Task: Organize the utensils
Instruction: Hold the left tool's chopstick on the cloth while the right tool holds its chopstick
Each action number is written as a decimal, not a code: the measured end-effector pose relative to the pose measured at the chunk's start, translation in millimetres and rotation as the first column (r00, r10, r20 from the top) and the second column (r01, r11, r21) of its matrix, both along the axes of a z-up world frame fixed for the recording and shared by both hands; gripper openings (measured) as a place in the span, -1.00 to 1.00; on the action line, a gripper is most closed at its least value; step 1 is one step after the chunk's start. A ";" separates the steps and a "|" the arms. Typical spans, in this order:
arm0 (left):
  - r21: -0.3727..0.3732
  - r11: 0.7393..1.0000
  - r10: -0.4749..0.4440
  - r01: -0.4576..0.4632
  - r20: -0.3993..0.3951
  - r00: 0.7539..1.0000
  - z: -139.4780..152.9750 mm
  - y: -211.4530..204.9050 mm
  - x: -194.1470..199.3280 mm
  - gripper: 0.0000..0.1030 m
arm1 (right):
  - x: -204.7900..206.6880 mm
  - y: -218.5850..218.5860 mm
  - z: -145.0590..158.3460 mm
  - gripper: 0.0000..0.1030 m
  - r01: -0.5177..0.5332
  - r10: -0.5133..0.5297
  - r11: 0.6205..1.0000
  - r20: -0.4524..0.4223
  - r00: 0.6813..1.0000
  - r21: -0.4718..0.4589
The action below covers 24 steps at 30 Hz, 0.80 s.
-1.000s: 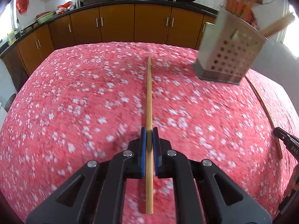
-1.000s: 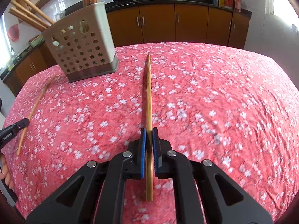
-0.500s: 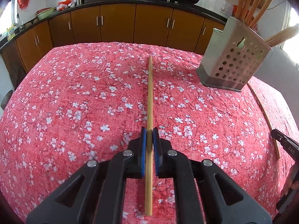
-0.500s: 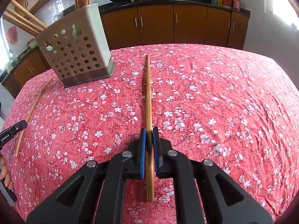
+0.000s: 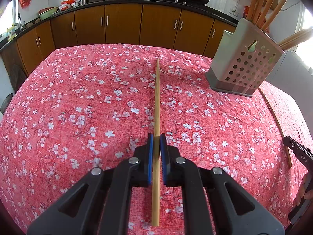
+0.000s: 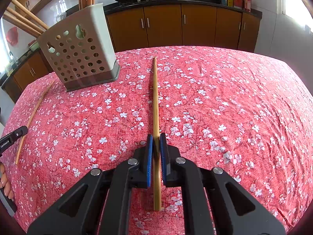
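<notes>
The utensil holder point(image 5: 246, 66) has shifted nearer in view; each hand-held gripper, left point(image 5: 155, 152) and right point(image 6: 155, 152), is clamped on a chopstick point(image 5: 156, 101); tips could miss the holder's rim.

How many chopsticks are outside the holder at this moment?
3: one in the left gripper, one in the right gripper, and one loose chopstick lying on the tablecloth beside the holder. Others may be hidden.

Brown cabinets point(image 5: 123, 25) under a dark countertop point(image 5: 176, 4), white walls.
</notes>
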State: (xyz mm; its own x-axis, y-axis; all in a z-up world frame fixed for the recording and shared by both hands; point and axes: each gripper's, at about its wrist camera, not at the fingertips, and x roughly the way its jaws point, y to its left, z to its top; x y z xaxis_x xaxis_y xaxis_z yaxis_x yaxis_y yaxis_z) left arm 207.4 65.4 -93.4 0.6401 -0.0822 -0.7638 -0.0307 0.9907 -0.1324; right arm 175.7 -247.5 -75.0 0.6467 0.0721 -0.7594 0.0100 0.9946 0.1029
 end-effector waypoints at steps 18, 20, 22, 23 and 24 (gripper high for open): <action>-0.002 1.000 0.002 -0.002 -0.001 1.000 -0.2 -0.4 0.1 -0.81 | 0.3 -0.1 0.4 -0.83 0.000 0.000 1.000 0.000 1.000 0.007; -0.002 1.000 0.005 -0.005 -0.002 1.000 -0.1 -0.2 0.0 -0.81 | 0.1 -0.3 0.7 -0.83 0.000 0.000 1.000 0.000 1.000 0.009; -0.003 1.000 0.005 -0.005 -0.002 1.000 -0.1 0.0 -0.2 -0.81 | 0.0 0.2 0.8 -0.83 0.001 -0.001 1.000 0.000 1.000 0.010; -0.002 1.000 0.005 -0.005 -0.002 1.000 -0.2 -0.3 0.0 -0.81 | 0.1 0.0 0.8 -0.83 0.001 -0.001 1.000 0.000 1.000 0.009; -0.002 1.000 0.005 -0.005 -0.003 1.000 -0.2 -0.2 -0.1 -0.81 | 0.0 0.1 0.8 -0.83 0.001 -0.001 1.000 0.000 1.000 0.010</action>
